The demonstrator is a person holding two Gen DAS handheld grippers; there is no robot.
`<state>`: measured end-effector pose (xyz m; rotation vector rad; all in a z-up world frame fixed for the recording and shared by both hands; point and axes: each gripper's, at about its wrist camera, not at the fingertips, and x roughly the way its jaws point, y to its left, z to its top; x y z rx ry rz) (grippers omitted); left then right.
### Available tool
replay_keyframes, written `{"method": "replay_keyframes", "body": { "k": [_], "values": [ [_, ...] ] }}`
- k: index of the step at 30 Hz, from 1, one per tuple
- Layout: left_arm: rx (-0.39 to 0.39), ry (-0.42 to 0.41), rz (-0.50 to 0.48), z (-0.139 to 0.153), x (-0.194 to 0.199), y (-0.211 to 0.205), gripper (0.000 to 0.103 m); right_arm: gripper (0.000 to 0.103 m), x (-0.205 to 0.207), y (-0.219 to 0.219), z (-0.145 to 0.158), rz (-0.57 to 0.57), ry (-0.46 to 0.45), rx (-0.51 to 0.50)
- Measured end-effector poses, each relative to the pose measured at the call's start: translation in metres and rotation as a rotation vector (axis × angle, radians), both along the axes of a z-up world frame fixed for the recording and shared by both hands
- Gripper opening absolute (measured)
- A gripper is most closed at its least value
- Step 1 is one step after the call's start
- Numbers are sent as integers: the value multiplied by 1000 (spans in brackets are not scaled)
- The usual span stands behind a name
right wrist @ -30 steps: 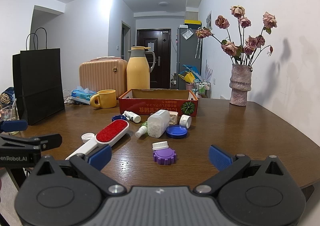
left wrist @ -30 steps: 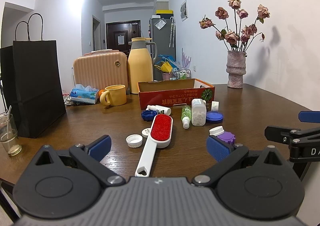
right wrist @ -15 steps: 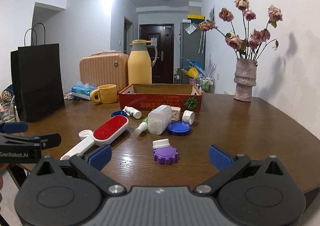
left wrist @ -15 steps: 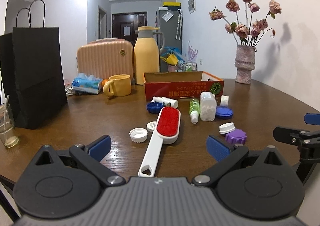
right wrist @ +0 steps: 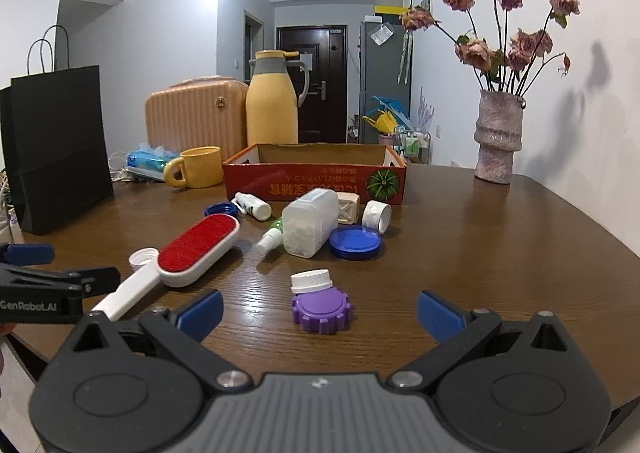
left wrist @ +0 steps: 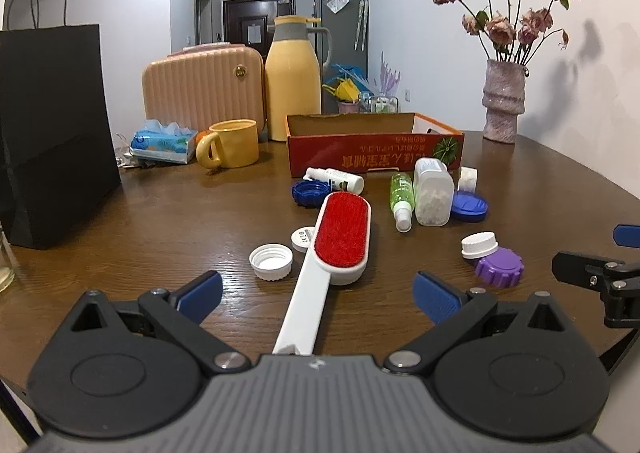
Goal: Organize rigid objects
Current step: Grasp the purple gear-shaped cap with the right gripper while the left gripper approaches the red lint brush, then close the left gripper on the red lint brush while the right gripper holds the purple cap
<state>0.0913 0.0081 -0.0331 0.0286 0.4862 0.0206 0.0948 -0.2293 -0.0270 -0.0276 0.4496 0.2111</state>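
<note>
Down at the bottom of the left wrist view, the left gripper [left wrist: 318, 293] hangs with its blue-padded fingers [left wrist: 200, 293] spread wide, nothing between them but the white handle of the lint brush [left wrist: 340, 237], which runs from bottom centre up to its red pad at mid-frame. Just left of the brush head lie a white cap [left wrist: 271, 261] and a small white disc [left wrist: 303, 237], the disc touching the brush's edge. Above the head, a blue lid [left wrist: 309, 193] and a white spray bottle [left wrist: 334, 179] lie side by side. Right of centre, a green spray bottle [left wrist: 401, 200] lies against a clear jar of white pellets [left wrist: 433, 191], with a flat blue lid [left wrist: 469, 205] beside that. At lower right sit a purple ridged cap [left wrist: 500, 267] and a white screw cap [left wrist: 479, 245], touching. Behind everything, at centre frame, stands the red cardboard box [left wrist: 374, 159], open on top, on the wooden table [left wrist: 160, 213].

Over to the right wrist view: the right gripper [right wrist: 320, 317] is spread wide too, empty, hovering low with the purple cap just ahead between its fingertips. Far left of that frame, the other gripper pokes in near the brush handle. Along the back, left to right: a black paper bag [right wrist: 56, 149], a yellow mug [right wrist: 198, 167], and a vase of dried roses [right wrist: 498, 137].
</note>
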Motion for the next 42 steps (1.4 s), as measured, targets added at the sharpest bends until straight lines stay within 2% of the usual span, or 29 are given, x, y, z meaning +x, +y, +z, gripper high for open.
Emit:
{"method": "replay_keyframes", "body": {
  "k": [10,21,27,28,31,36,42],
  "values": [
    [-9,45,-1,-12,36,-1,103,102,37,2,-15,23,47,-12],
    [2,101,-2,-25,69,-3,103,94,83,4,-40,33,130,-46],
    [9,123,-8,-28,82,-4,103,72,100,5,-49,75,170,-28],
    [11,126,-8,-28,84,-5,103,65,103,7,-51,84,180,-32],
    [18,133,-11,-29,89,-7,103,52,106,11,-55,109,179,-56],
    [30,145,-20,-30,98,-10,103,51,105,11,-55,180,167,-47],
    [43,162,-34,-31,112,-14,103,51,106,-9,-50,195,161,54]
  ]
}}
